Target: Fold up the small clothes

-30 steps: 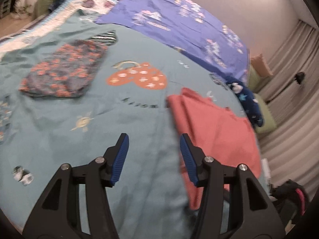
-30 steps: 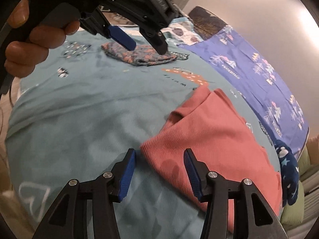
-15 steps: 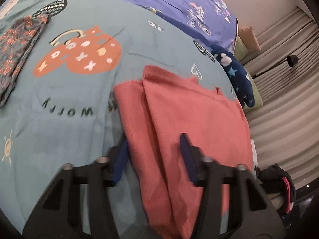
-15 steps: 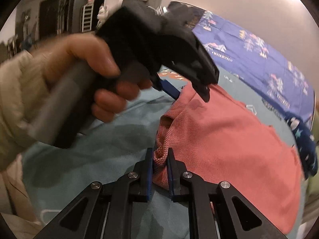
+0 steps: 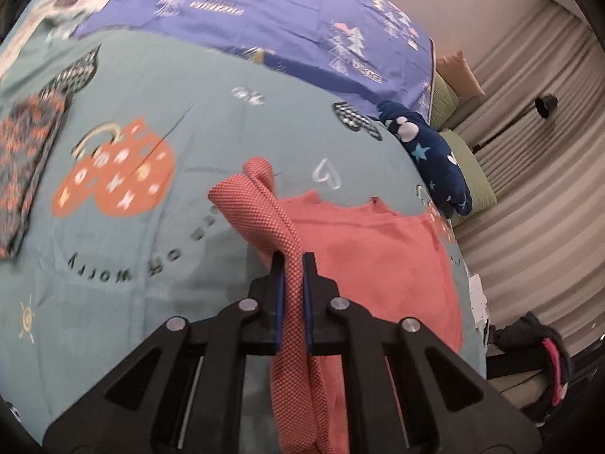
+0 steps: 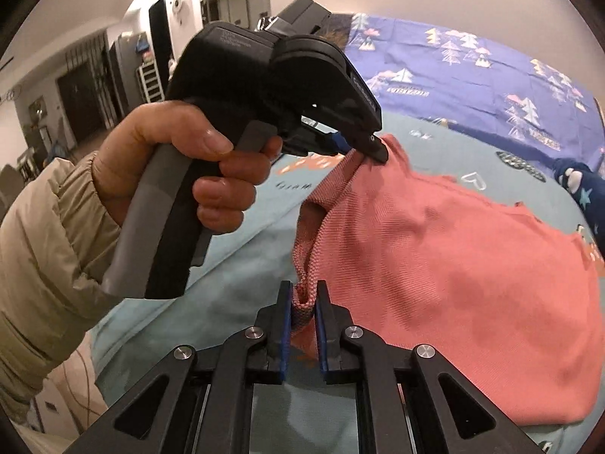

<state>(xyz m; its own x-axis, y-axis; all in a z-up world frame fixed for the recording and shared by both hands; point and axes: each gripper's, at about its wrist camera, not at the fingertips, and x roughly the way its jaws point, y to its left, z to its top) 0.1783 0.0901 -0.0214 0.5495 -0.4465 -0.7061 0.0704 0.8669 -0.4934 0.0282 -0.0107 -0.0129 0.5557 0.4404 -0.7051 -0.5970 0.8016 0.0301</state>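
While the salmon-pink knit garment (image 6: 453, 276) lies partly flat on the teal bedspread (image 5: 211, 125), I see its near edge lifted in bunched folds. My left gripper (image 5: 292, 265) is clamped on one fold, my right gripper (image 6: 303, 297) on another, near the bedspread's front edge.

A purple sheet (image 5: 287, 26) with tree prints lay beyond the teal bedspread (image 5: 227, 121). Grey curtains (image 5: 537, 174) hung behind a black lamp (image 5: 544, 106), possibly a floor lamp.
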